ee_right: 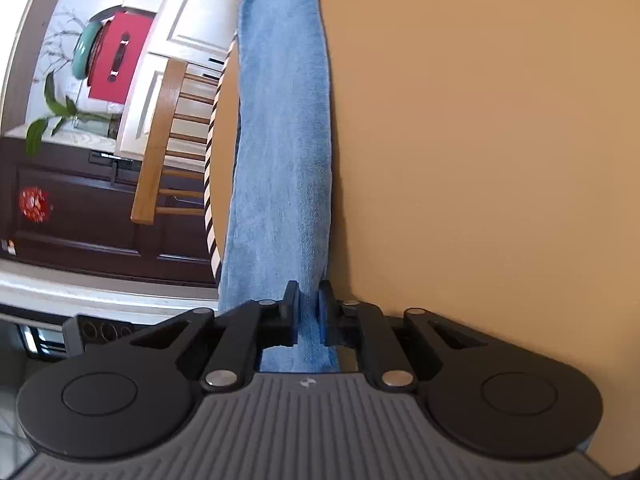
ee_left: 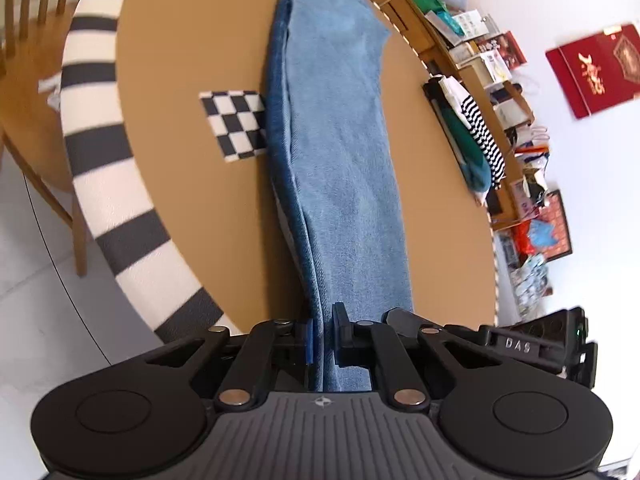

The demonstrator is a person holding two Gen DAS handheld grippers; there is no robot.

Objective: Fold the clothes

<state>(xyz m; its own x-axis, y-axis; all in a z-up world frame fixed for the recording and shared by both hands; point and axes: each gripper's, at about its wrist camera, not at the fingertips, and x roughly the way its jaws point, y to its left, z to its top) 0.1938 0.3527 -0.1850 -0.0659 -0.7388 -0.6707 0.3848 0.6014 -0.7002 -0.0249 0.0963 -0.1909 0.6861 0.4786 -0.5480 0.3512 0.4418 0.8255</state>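
Observation:
A pair of light blue jeans (ee_left: 340, 152) lies stretched lengthwise across a round tan table (ee_left: 192, 60). My left gripper (ee_left: 323, 336) is shut on the near end of the jeans, with denim pinched between its pads. In the right wrist view the jeans (ee_right: 284, 140) run away from me along the table (ee_right: 480, 140) near its edge. My right gripper (ee_right: 308, 304) is shut on the denim at its near end. The far end of the jeans runs out of frame in both views.
A black-and-white checkerboard card (ee_left: 236, 122) lies on the table, partly under the jeans. A striped table-edge band (ee_left: 100, 132) curves at left. Wooden chairs (ee_right: 168, 140) stand beside the table. Cluttered shelves (ee_left: 480, 92) line the wall at right.

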